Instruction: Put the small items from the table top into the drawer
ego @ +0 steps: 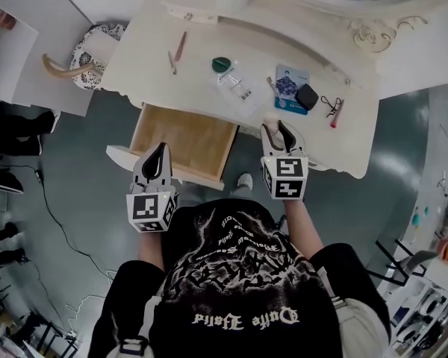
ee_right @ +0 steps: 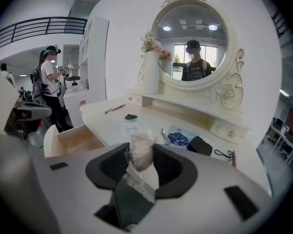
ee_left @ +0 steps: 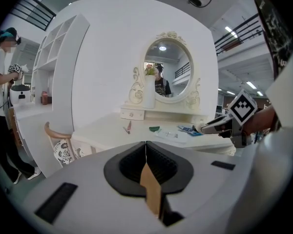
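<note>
A small pink lump in a clear bag (ee_right: pixel 139 152) is pinched btw the jaws of the R claw (ego: pixel 278 130). The jaws are about half closed on it, so it can't slip out. The claw hangs at the front edge of the table top (ego: pixel 153 54), just R of the open drawer (ego: pixel 181 134). The drawer is pulled out & looks empty, ready for stuff. I think the bag goes in there next, w/ a short trip to the L.

More small things lie on the table: a pink stick (ego: pixel 179 48), a green bit (ego: pixel 222 64), a flat clear bag (ego: pixel 237 89), a blue card (ego: pixel 290 86), a black pouch (ego: pixel 307 95) & a black loop thing w/ a pink handle (ego: pixel 332 110).

The L claw (ego: pixel 156 159) is shut tight w/ nothing in it. It's parked over the drawer's front, prob. to keep out of the way.
</note>
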A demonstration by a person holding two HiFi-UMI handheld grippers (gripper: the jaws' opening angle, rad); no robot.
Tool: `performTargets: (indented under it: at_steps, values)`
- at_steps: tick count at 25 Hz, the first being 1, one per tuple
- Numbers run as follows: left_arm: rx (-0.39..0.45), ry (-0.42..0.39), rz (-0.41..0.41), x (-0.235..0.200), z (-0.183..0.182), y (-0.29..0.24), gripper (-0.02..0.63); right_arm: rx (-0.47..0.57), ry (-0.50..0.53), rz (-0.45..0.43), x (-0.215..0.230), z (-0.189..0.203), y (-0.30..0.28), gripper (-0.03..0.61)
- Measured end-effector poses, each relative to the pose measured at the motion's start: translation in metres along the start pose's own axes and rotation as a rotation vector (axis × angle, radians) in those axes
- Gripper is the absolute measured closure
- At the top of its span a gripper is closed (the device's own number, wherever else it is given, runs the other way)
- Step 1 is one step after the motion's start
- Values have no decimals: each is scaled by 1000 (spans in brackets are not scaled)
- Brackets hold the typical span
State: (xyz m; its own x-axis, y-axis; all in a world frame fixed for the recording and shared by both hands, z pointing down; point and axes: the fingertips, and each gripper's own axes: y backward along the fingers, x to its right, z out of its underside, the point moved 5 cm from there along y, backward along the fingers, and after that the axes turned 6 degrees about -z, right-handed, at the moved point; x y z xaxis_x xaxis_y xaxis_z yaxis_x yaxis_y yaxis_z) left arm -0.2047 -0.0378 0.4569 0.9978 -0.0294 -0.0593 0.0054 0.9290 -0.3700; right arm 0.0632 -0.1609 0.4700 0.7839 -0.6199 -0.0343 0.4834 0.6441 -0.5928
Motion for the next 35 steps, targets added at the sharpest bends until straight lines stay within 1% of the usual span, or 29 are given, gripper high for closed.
performTargets:
  at_steps: [7, 15, 20, 26, 30, 35]
  values:
    - [-4, -14, 19, -25, 1, -4, 598, -16, 27, -55, -39, -7, -19, 420]
    - [-16, -45, 75, -43, -4, -15, 598, -47, 34, -115, -81, -9, -39, 420]
    - [-24, -50, 100, -55, -6, -19, 598, -85, 23, -154, -106, -3, -51, 420]
    - [-29, -48, 109, -71, -8, -22, 598, -144, 14, -196, -128, 10, -69, 420]
    - [-38, -57, 111, -81, -5, -23, 598, -170, -6, -194, -135, 19, -82, 420]
    - [-44, -64, 130, -89, -6, -23, 598, -227, -42, -206, -144, 35, -97, 420]
